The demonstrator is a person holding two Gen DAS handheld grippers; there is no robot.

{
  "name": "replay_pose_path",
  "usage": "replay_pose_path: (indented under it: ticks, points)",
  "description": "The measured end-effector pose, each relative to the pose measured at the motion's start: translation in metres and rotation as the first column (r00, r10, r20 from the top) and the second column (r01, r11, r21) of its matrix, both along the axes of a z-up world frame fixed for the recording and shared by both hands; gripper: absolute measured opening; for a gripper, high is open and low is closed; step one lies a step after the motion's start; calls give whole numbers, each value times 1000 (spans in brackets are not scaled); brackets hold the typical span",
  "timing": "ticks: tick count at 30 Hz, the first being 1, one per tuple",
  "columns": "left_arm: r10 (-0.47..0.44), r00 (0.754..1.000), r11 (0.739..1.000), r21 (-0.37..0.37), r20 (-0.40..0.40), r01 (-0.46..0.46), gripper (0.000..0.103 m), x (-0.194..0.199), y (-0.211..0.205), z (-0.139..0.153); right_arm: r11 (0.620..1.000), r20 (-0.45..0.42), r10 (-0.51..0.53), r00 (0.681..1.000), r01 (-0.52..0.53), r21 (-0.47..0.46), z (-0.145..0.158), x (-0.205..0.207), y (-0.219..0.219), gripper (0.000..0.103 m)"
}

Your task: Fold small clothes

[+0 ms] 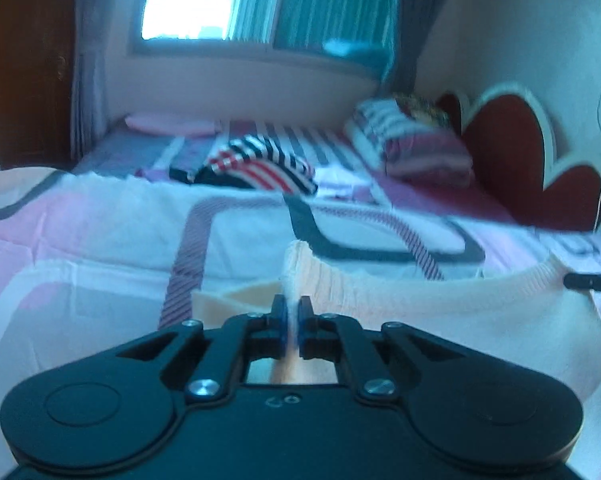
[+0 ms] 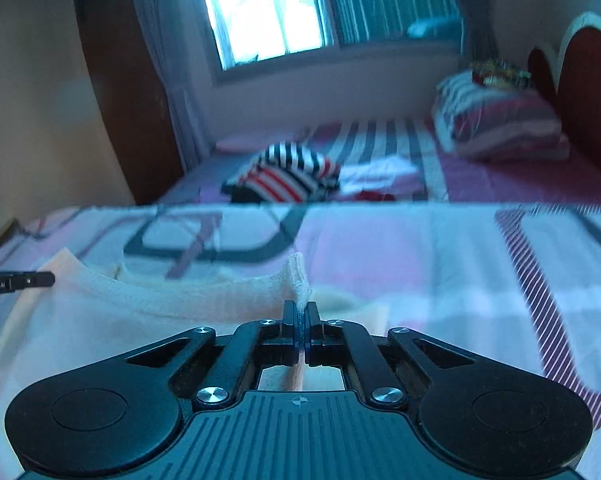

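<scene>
A cream knitted top (image 1: 440, 312) lies spread on the pink, white and grey patterned bedcover (image 1: 100, 240), its ribbed neckline facing the window (image 1: 188, 0); the left gripper (image 1: 292, 312) is closed, its fingers pinching a raised fold of the ribbed collar on one side; the right gripper (image 2: 301, 314) is likewise clamped tight, a peak of the same collar fabric standing up from between its fingers on the other side. In the left wrist view the tip of the other gripper shows at the right edge, just beside the neckline; in the right wrist view a black fingertip shows at the left edge in the same way. Beyond the bedcover's far edge lies a folded striped garment (image 2: 288, 176) in red, white and dark bands; near it sits what may be more folded clothing, though the blur makes this unsure; a striped pillow (image 2: 496, 120) rests against the red, heart-shaped headboard (image 1: 512, 160).
</scene>
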State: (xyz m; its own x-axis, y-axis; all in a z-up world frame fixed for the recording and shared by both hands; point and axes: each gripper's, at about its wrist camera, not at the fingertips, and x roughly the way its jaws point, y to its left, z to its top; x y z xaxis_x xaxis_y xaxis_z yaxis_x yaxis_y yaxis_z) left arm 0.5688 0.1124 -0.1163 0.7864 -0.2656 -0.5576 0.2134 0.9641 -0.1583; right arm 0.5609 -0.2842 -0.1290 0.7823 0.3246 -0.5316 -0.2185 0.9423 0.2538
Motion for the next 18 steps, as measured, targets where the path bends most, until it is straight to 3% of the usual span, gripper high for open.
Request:
replay_pose_path:
  ticks: [4, 5, 6, 7, 8, 9, 10, 12, 15, 18]
  points:
    - [-1, 996, 999, 39, -94, 4, 5, 16, -9, -14, 1000, -62, -14, 998, 13, -21, -12, 15, 0, 2]
    - [-2, 993, 999, 53, -117, 8, 9, 20, -10, -17, 999, -88, -26, 996, 23, -35, -18, 18, 1, 2]
    - [2, 995, 998, 64, -98, 4, 11, 19, -10, -17, 998, -107, -38, 994, 33, -46, -24, 20, 0, 2]
    - [16, 995, 996, 83, -95, -8, 24, 18, -11, -16, 999, -101, -47, 994, 44, -31, -26, 19, -2, 2]
    - [33, 995, 994, 108, -91, -23, 48, 16, -11, -12, 998, -109, -61, 992, 59, -16, -25, 19, -3, 7]
    - [61, 996, 988, 143, -73, -50, 62, 11, -12, -8, 997, -115, -80, 990, 79, -18, -22, 18, -3, 15]
    - [91, 995, 979, 184, -28, -84, 66, 2, -14, -1, 993, -101, -112, 989, 107, -54, -15, 14, 1, 30]
    - [66, 998, 978, 196, 18, -68, 67, -13, -26, 10, 989, -20, -118, 993, 116, -93, 0, -1, 13, 31]
    - [-26, 999, 989, 147, -46, 32, 68, -9, -61, 11, 997, -30, 3, 1000, -5, -78, 3, -2, 55, 31]
    - [-64, 994, 988, 133, -88, 76, 68, 0, -94, 0, 991, -51, 97, 994, -101, -82, -4, 7, 104, 31]
